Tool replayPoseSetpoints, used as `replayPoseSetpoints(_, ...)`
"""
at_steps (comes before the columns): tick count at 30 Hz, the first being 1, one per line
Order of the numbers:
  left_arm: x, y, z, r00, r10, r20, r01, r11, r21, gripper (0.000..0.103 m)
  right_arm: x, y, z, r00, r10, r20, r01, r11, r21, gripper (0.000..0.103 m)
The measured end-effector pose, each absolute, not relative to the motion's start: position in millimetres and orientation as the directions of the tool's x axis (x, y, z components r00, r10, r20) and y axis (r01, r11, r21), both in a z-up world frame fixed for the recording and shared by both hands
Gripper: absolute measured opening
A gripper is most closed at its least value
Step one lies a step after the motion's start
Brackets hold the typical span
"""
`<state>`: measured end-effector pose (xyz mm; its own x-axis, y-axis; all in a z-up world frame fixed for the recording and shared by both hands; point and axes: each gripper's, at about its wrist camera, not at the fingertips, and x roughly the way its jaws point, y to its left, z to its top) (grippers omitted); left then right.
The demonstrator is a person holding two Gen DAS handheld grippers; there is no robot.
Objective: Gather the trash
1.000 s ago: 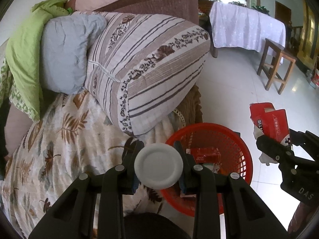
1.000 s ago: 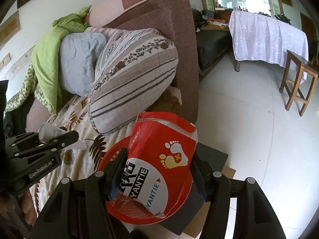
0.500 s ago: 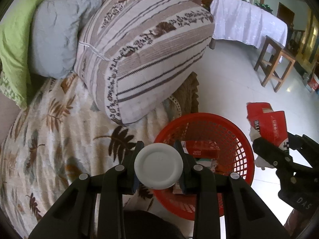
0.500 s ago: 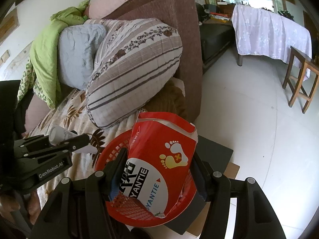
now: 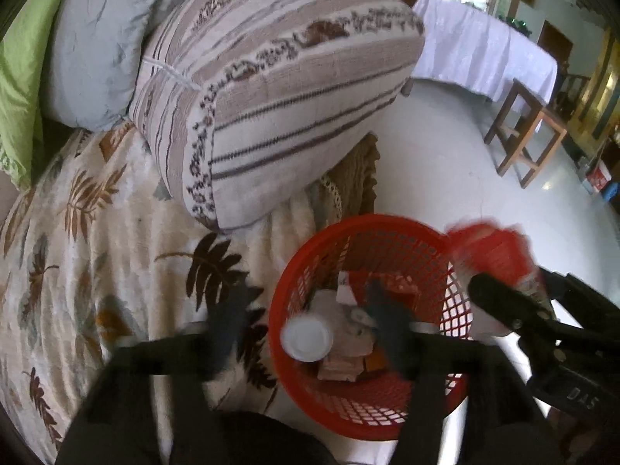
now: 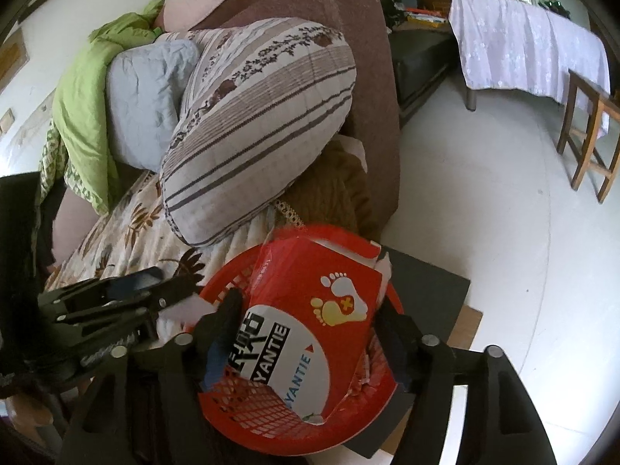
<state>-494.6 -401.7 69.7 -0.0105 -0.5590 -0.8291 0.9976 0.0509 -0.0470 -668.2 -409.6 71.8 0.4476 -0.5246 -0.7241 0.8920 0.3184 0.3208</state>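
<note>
**Cup drops, packet waits over basket**

The left claw (image 5: 310, 333), spread wide, has a white cup (image 5: 307, 339) falling free into the red basket (image 5: 387, 418). The right claw (image 6: 306, 337) grips a red packet (image 6: 310, 325) directly above that basket, beside the bed (image 5: 97, 240).

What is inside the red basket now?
The red basket holds crumpled white paper, cardboard scraps and a white cup. Its floor beneath them is hidden.

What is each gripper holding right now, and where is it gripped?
Right gripper clamps the red packet by its side edges. Left gripper is open, empty; the white cup is dropping into the red basket.
</note>
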Motion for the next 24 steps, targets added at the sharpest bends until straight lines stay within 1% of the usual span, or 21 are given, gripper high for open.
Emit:
replayPoseSetpoints(1, -494.7, -400.1, 72.3, -0.015, -0.573, -0.819, 0.998, 0.047, -0.052, 0.079, -668.6, -411.3, 71.1, 0.454, -0.521, -0.723, 0.890, 0.312, 0.333, 0.076)
replayPoseSetpoints(4, -496.6, -397.8, 77.4, -0.035, -0.585, -0.810, 0.998, 0.025, -0.062, 0.079, -668.9, -414.0, 71.3, 0.467, -0.518, -0.717, 0.884, 0.300, 0.358, 0.077)
replayPoseSetpoints(9, -488.9, -387.6, 84.1, -0.014, -0.593, -0.805, 0.997, 0.052, -0.056, 0.079, -670.0, -409.5, 79.7, 0.465, -0.539, -0.702, 0.885, 0.295, 0.359, 0.077)
replayPoseSetpoints(12, -481.0, -376.2, 94.4, 0.034, -0.610, -0.792, 0.995, 0.098, -0.032, 0.079, -671.6, -402.6, 87.4, 0.458, -0.557, -0.693, 0.889, 0.300, 0.346, 0.077)
replayPoseSetpoints(16, -476.1, -353.8, 120.2, 0.127, -0.663, -0.738, 0.987, 0.159, 0.027, 0.080, -673.4, -393.9, 96.8, 0.456, -0.569, -0.685, 0.890, 0.308, 0.336, 0.077)
replayPoseSetpoints(18, -477.3, -339.7, 135.2, 0.187, -0.697, -0.692, 0.978, 0.196, 0.066, 0.083, -673.7, -386.9, 102.9, 0.453, -0.578, -0.678, 0.891, 0.316, 0.326, 0.077)
replayPoseSetpoints(20, -480.2, -321.3, 154.7, 0.272, -0.741, -0.614, 0.960, 0.255, 0.117, 0.091, -672.9, -377.5, 110.9, 0.452, -0.593, -0.667, 0.892, 0.326, 0.314, 0.077)
replayPoseSetpoints(21, -482.1, -312.5, 164.2, 0.308, -0.762, -0.570, 0.950, 0.281, 0.137, 0.094, -672.1, -373.8, 114.4, 0.452, -0.597, -0.663, 0.891, 0.331, 0.310, 0.077)
replayPoseSetpoints(22, -484.5, -301.0, 176.2, 0.350, -0.784, -0.512, 0.936, 0.314, 0.158, 0.100, -671.1, -369.2, 118.8, 0.452, -0.603, -0.657, 0.891, 0.338, 0.303, 0.077)
replayPoseSetpoints(24, -487.1, -280.3, 197.6, 0.410, -0.816, -0.407, 0.912, 0.368, 0.180, 0.103, -669.1, -360.3, 127.9, 0.450, -0.617, -0.646, 0.892, 0.352, 0.284, 0.077)
